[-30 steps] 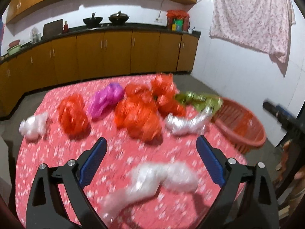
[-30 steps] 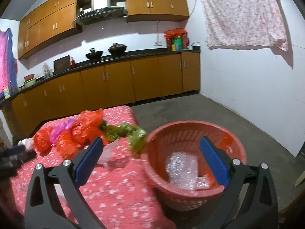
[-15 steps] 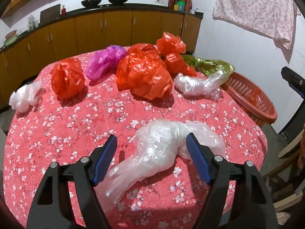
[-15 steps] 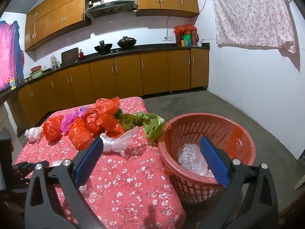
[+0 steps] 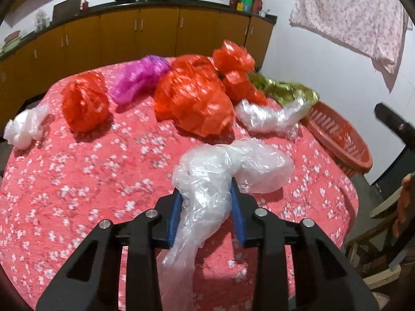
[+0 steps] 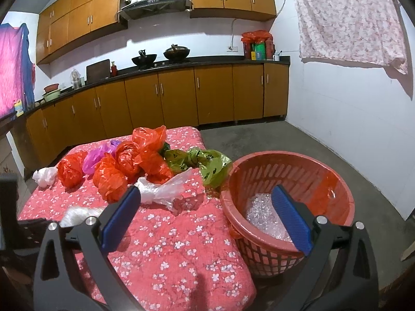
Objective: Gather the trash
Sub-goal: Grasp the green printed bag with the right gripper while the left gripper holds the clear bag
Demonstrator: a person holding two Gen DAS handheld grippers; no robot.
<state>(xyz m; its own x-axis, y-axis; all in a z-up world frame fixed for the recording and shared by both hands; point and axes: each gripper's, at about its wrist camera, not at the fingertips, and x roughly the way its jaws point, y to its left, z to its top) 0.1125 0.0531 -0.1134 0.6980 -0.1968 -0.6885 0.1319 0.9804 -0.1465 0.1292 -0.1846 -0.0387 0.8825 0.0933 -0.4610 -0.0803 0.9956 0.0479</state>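
Observation:
A crumpled clear plastic bag (image 5: 233,165) lies on the red floral tablecloth (image 5: 77,181). My left gripper (image 5: 205,197) has the bag's neck between its blue pads; the jaws are closing and squeeze the plastic. Farther back lie red bags (image 5: 194,103), a purple bag (image 5: 137,77), a green bag (image 5: 288,90), another clear bag (image 5: 267,116) and a white bag (image 5: 26,127). A red plastic basket (image 6: 311,171) stands off the table's right edge with bubble wrap (image 6: 262,215) inside. My right gripper (image 6: 205,191) hovers open over the table edge and basket rim, holding nothing.
Brown kitchen cabinets (image 6: 176,98) with a dark counter run along the back wall. A floral cloth (image 6: 347,18) hangs on the right wall. Bare concrete floor (image 6: 285,137) lies beyond the basket. Wooden furniture (image 5: 384,212) shows at the left wrist view's right edge.
My left gripper sank onto the clear bag and its jaws went from wide apart to pinching the bag's neck. The right gripper stayed roughly where it was, still open.

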